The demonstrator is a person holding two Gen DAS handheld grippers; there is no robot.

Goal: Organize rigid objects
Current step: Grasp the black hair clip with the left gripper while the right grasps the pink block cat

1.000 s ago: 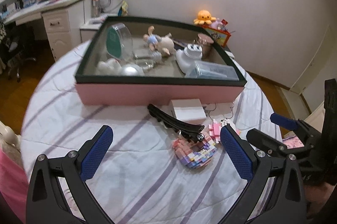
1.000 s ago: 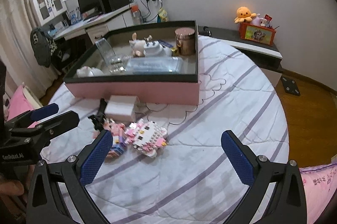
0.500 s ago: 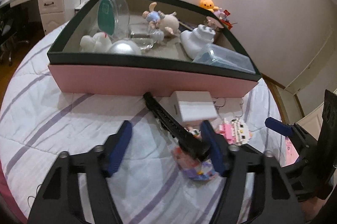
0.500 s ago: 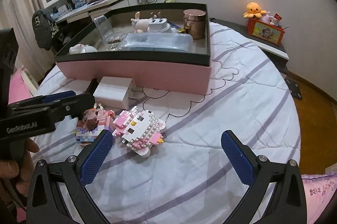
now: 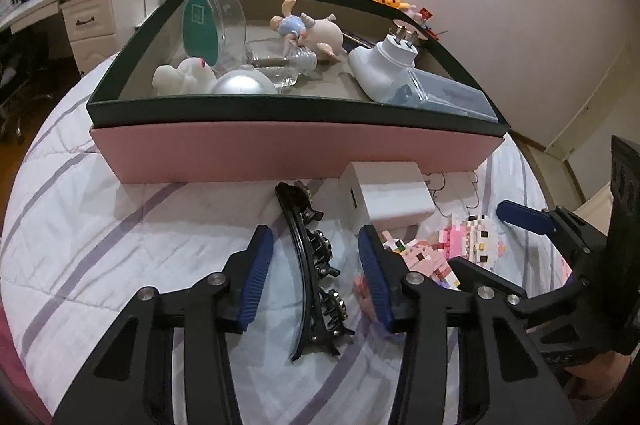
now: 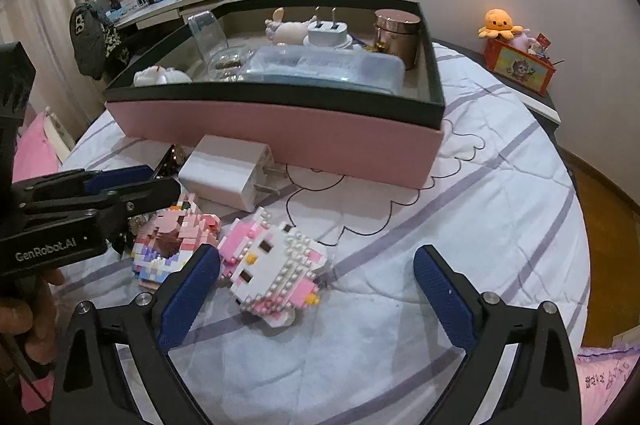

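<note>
Beside the hair clip [image 5: 310,265], white charger [image 5: 386,195], block figures [image 6: 276,261], pink box [image 5: 296,149] behind.

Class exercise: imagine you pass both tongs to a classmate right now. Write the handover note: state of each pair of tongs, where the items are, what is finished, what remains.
Left tongs: closing around the black hair clip, which lies between the pads on the quilt; no grip yet.
Right tongs: wide, just starting to close, over the pink-and-white brick cat; holding nothing.
Still on the quilt: white charger and a second brick model, in front of the pink box.
Done: box already holds a copper tin, clear case, white plug, figurines.
Left: box the four loose items.
</note>
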